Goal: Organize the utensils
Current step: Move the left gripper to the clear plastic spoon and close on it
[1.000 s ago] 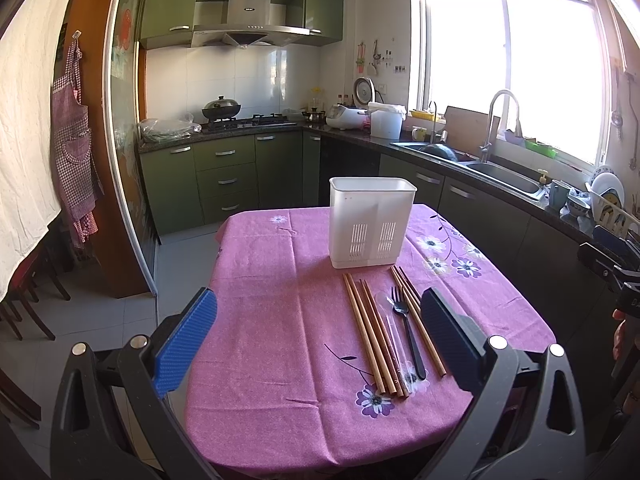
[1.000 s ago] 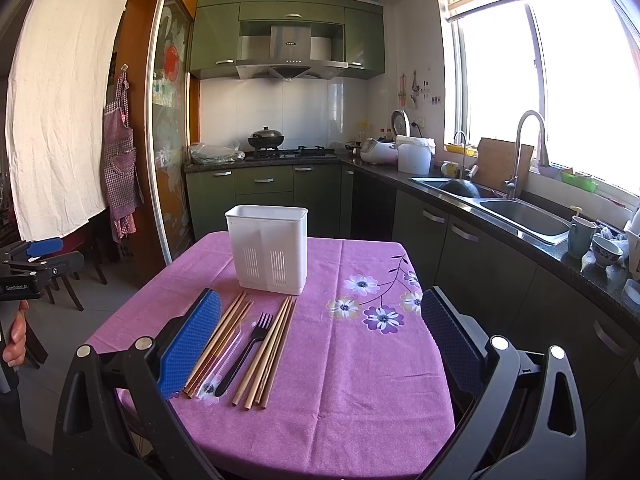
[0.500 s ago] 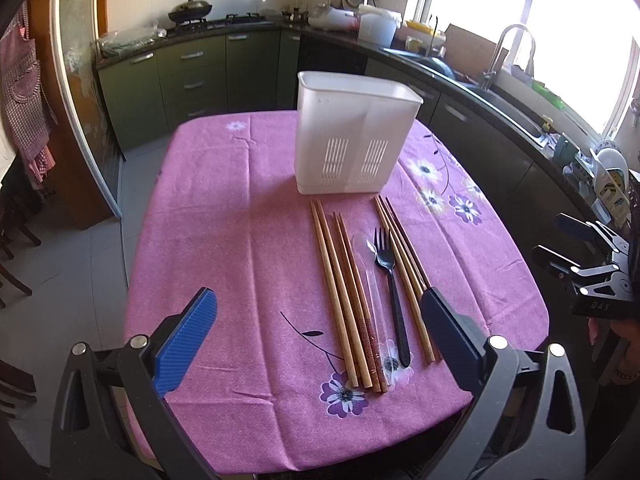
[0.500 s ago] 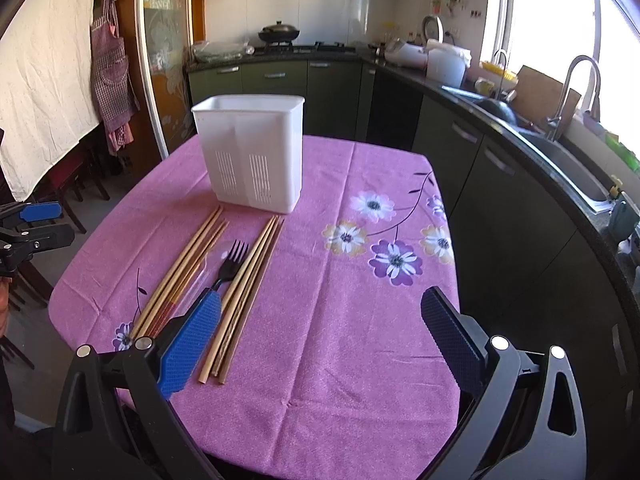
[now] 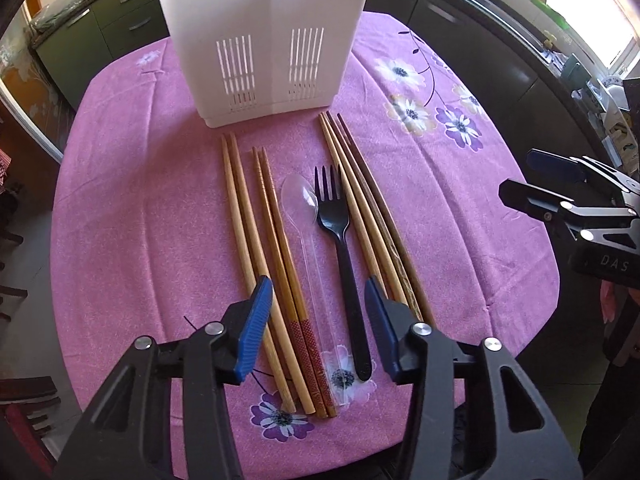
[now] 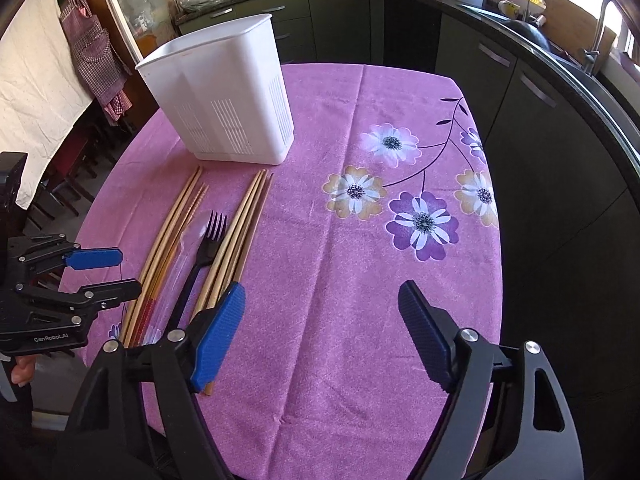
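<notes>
A white slotted utensil holder (image 5: 264,40) stands on the purple flowered tablecloth (image 5: 140,200). In front of it lie several wooden chopsticks (image 5: 256,248), a clear plastic spoon (image 5: 304,216), a black plastic fork (image 5: 340,240) and more chopsticks (image 5: 372,216), side by side. My left gripper (image 5: 319,295) is open, low over the handles of the spoon and fork. My right gripper (image 6: 320,300) is open and empty above the cloth, right of the utensils (image 6: 208,248). The holder (image 6: 224,92) shows at upper left in the right wrist view.
Dark green cabinets and a counter with a sink (image 6: 560,52) run along the right and back. The table edge (image 5: 532,328) falls off close to the right. The left gripper also shows in the right wrist view (image 6: 96,272), the right one in the left wrist view (image 5: 540,184).
Both grippers have come forward and down toward the table. My left gripper's jaws have narrowed and now sit over the spoon and fork handles. The right gripper has moved nearer the cloth.
</notes>
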A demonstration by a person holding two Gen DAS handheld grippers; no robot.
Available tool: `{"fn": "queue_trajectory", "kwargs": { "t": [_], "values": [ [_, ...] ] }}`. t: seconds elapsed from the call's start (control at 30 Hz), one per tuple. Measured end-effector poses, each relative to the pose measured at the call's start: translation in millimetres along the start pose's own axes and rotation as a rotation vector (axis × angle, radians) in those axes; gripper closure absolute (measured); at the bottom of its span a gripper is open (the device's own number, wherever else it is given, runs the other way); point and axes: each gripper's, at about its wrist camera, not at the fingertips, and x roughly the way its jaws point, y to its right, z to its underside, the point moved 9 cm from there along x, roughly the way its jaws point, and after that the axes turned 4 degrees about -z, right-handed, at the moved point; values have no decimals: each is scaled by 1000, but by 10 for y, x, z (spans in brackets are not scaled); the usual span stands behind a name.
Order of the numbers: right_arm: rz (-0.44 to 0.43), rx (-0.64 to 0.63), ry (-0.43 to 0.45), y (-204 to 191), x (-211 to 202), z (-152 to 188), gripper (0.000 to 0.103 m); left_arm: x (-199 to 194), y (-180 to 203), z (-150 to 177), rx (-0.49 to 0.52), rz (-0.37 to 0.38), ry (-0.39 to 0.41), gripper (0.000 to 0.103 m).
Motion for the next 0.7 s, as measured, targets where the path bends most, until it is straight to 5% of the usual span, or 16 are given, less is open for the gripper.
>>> {"fn": "queue_trajectory", "kwargs": {
  "t": [0.3, 0.7],
  "values": [
    [10, -30, -18, -22, 57, -5, 52, 326, 103, -95, -1, -32, -96, 89],
    [6, -20, -25, 66, 87, 34, 53, 557, -12, -189, -22, -81, -139, 90]
  ]
}}
